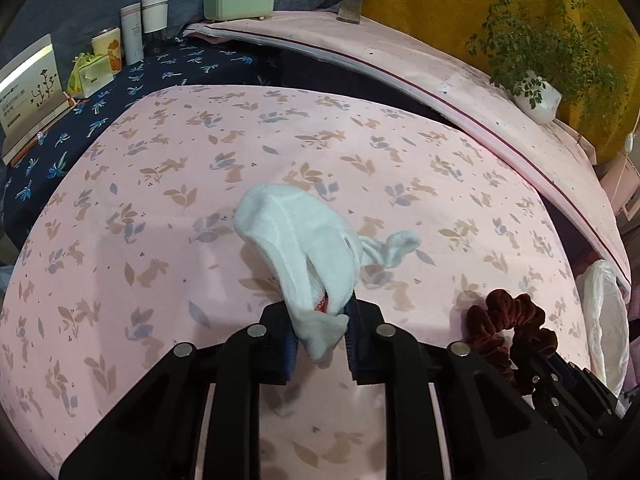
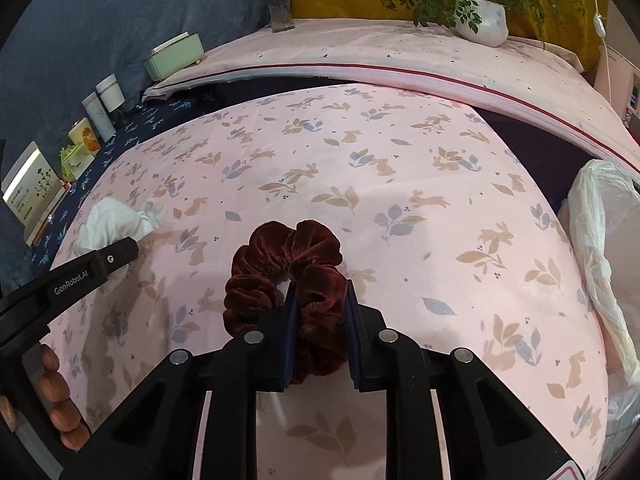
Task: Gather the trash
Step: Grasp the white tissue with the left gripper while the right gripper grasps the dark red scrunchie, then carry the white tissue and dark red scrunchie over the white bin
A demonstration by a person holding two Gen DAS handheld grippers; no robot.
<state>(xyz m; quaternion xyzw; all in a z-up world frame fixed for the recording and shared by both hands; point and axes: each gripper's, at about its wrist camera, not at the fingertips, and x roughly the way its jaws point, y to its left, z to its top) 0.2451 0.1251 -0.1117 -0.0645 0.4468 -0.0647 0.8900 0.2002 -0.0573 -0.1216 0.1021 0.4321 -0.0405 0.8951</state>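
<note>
My left gripper [image 1: 322, 312] is shut on a white sock [image 1: 300, 240] and holds it just above the pink rabbit-print bedspread [image 1: 160, 200]. My right gripper [image 2: 320, 300] is shut on a dark red velvet scrunchie [image 2: 288, 264] over the same bedspread [image 2: 400, 200]. The scrunchie [image 1: 504, 320] also shows at the lower right of the left wrist view. The sock [image 2: 116, 220] and the left gripper's body [image 2: 80, 272] show at the left of the right wrist view. A white plastic bag [image 2: 600, 240] lies at the right edge of the bed; it also shows in the left wrist view [image 1: 604, 320].
A navy patterned cloth [image 1: 120, 92] at the left carries boxes [image 1: 28, 92], bottles [image 1: 144, 24] and a green container [image 1: 240, 0]. A pink ledge [image 2: 400, 56] behind the bed holds a vase [image 2: 280, 4] and a potted plant [image 2: 480, 20].
</note>
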